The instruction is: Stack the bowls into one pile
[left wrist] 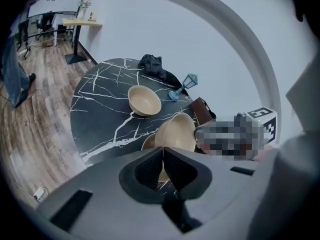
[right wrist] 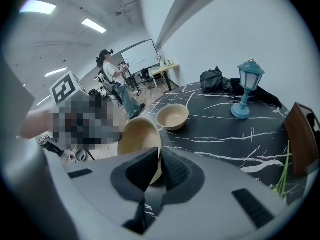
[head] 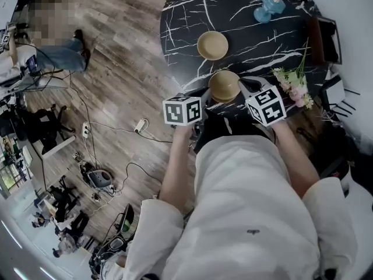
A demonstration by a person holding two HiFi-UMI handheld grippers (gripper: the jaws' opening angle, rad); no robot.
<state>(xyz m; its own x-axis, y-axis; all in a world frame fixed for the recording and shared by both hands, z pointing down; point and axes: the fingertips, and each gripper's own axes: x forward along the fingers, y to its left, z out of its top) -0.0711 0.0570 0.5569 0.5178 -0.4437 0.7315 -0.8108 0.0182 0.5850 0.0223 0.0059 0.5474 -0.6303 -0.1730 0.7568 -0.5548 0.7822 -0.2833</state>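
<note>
Both grippers hold one tan bowl (head: pixel 224 85) over the near edge of the black marble table (head: pixel 186 22). My left gripper (head: pixel 205 95) is shut on the bowl's left rim and my right gripper (head: pixel 245 87) on its right rim. In the left gripper view the bowl (left wrist: pixel 176 131) is tilted, with its rim pinched between the pads of that gripper (left wrist: pixel 163 151). A second bowl (left wrist: pixel 148 143) shows partly beneath it. The right gripper (right wrist: pixel 159 154) pinches the rim of the held bowl (right wrist: pixel 140 140). A third bowl (head: pixel 213 44) stands alone at the table's middle.
A blue lantern lamp (head: pixel 269 7) stands at the far right of the table, with a flower sprig (head: pixel 294 83) and a brown flat object (head: pixel 323 39) along its right edge. A dark bundle (left wrist: pixel 152 64) lies at the far side. Cables (head: pixel 140 126) trail over the wooden floor to the left.
</note>
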